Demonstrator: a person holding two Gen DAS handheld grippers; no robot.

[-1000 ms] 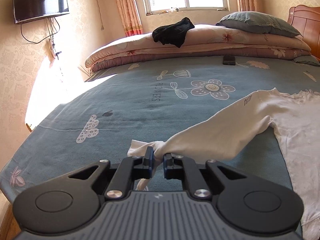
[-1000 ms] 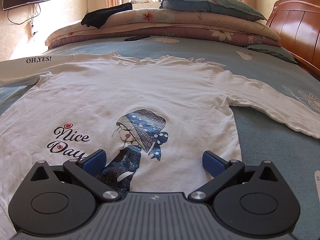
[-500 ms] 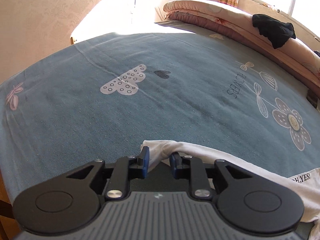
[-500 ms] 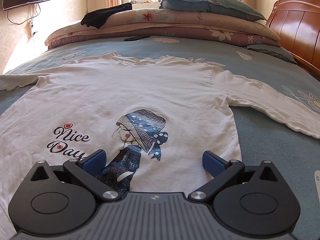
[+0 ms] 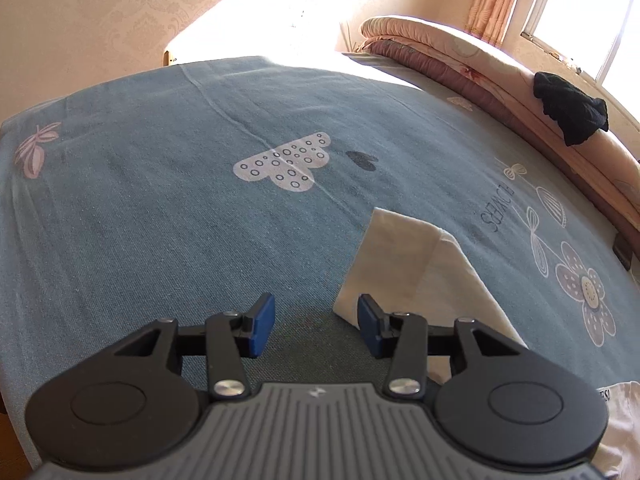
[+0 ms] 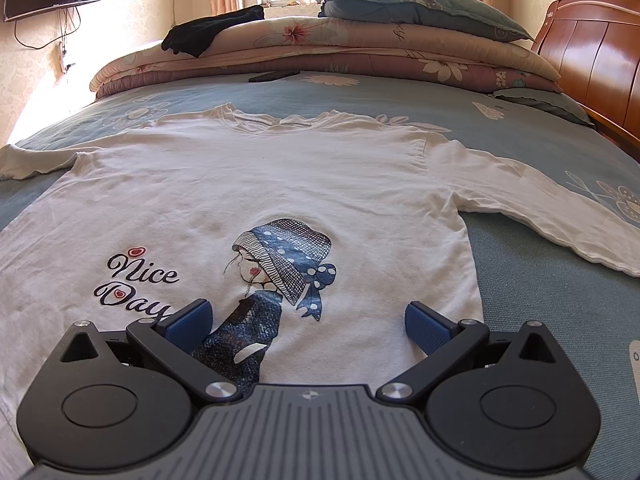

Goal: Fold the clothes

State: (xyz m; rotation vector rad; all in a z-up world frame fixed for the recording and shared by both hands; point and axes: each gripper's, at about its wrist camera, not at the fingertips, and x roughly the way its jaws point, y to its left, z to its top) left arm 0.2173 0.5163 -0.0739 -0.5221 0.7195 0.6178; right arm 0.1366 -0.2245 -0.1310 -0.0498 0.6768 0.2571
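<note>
A white long-sleeved shirt [image 6: 280, 184] with a girl print and "Nice Day" lettering lies face up and spread flat on the blue bed sheet [image 6: 532, 304]. My right gripper [image 6: 308, 320] hovers open above its lower hem, nothing between the fingers. In the left wrist view the shirt's left sleeve [image 5: 416, 264] lies stretched out on the sheet, its cuff end just ahead of my right finger. My left gripper [image 5: 316, 324] stands open and empty just behind that cuff. The shirt's right sleeve [image 6: 560, 216] stretches out to the right.
Folded quilts [image 6: 360, 52] and a grey pillow [image 6: 420, 4] are stacked at the far side, with a black garment [image 6: 208, 36] on top. A dark phone [image 6: 272, 76] lies on the sheet near them. A wooden headboard [image 6: 600, 52] stands on the right. The bed's left edge [image 5: 24, 132] is near.
My left gripper, shut on the sleeve cuff before, pulled the sleeve outward to the left, then opened and let it drop flat. The right gripper has stayed still and open.
</note>
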